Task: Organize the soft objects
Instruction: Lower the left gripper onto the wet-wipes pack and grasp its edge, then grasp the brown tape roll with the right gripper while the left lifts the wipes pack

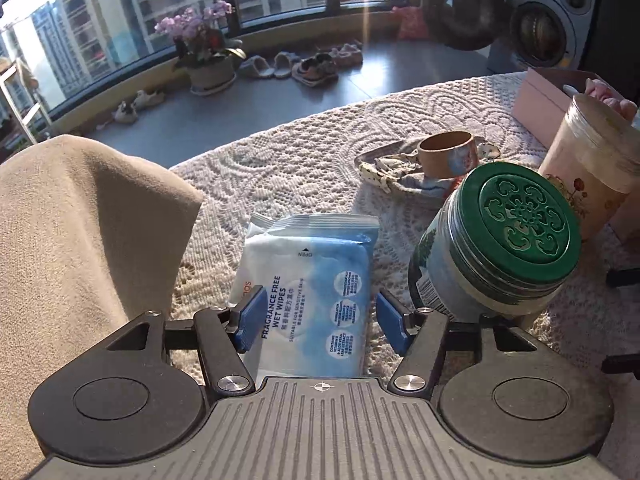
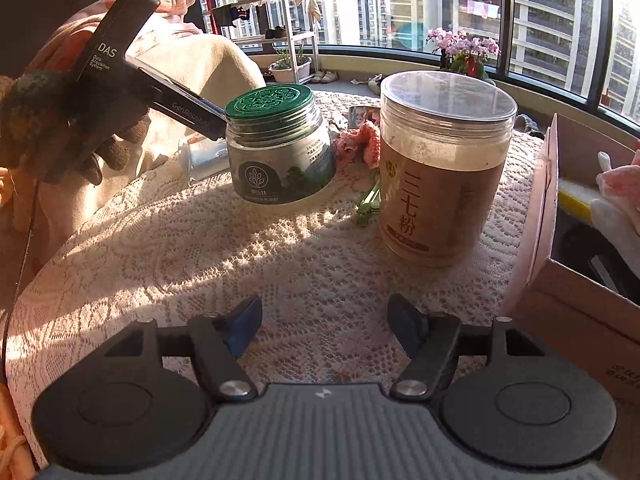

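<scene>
My left gripper stands spread around the pack of wet wipes: left pad overlapping its edge, right pad just clear of it, so nothing pinched yet. My right gripper hangs spread and empty over the lace tablecloth.

To do it well, I judge: centre the pack between the pads, close across its short width, squeeze gently, since plastic film is slick and the fill gives. Lift straight, away from the green-lidded jar just right of it.

Pack: flat, soft, glossy blue-white pouch. Jar: hard, round, ridged embossed lid. Tall tub: clear, rigid. Beige cloth, matte, draped at left. Open cardboard box far right, probably the destination.
</scene>
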`<state>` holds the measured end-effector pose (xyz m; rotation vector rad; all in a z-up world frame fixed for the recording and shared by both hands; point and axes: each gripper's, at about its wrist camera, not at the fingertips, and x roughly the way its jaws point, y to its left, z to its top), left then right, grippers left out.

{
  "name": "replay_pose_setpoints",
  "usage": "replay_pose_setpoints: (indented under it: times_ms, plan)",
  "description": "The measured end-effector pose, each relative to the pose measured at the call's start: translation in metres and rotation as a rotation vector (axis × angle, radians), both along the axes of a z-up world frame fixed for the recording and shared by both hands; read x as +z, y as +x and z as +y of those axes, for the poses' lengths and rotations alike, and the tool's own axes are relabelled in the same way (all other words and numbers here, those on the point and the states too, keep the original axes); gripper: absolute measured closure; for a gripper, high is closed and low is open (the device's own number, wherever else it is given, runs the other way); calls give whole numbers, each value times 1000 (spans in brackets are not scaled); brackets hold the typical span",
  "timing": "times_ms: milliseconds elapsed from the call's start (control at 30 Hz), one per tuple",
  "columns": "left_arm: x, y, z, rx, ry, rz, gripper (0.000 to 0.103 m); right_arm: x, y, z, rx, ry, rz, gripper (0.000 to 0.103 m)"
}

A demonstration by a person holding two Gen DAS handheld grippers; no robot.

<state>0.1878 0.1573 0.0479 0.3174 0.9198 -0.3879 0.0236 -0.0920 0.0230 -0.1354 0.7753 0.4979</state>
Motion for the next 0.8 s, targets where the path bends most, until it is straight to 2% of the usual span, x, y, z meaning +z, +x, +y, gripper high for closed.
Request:
replay_pose_setpoints:
  times_ms: [33,100,133,233,267,367,467,533,633,733,800]
  plan:
    - [-2,-6,-5,-39,29,0,25,-1,-1,1,2,-4,-7,30]
    - [-5,-12,-13,-83,90,-17,23,-1,-3,2,7,-6,-16,27]
    - [-5,-13,-13,-82,92,-18,23,-2,-4,3,8,-9,-21,26]
    - [-1,-6,-8,-21,93,-49,28,-2,-6,4,8,-12,-32,25]
    - [-1,-3,-6,4,101,-62,26,-3,-7,4,9,-11,-35,25]
    - [-3,10,-7,36,143,-47,27,-4,-9,5,11,-10,-43,22]
    - [-1,24,-1,54,110,-10,24,-5,-11,6,12,-12,-55,21]
    - [-3,35,8,111,81,32,13,-6,-13,7,18,-16,-61,18]
    - [-5,41,18,159,-19,74,15,-8,-14,11,32,-33,-66,14]
    - [-7,40,23,192,-64,67,15,-7,-14,10,38,-23,-60,12]
    - [-7,38,22,200,-65,60,15,-7,-12,8,49,-7,-47,8]
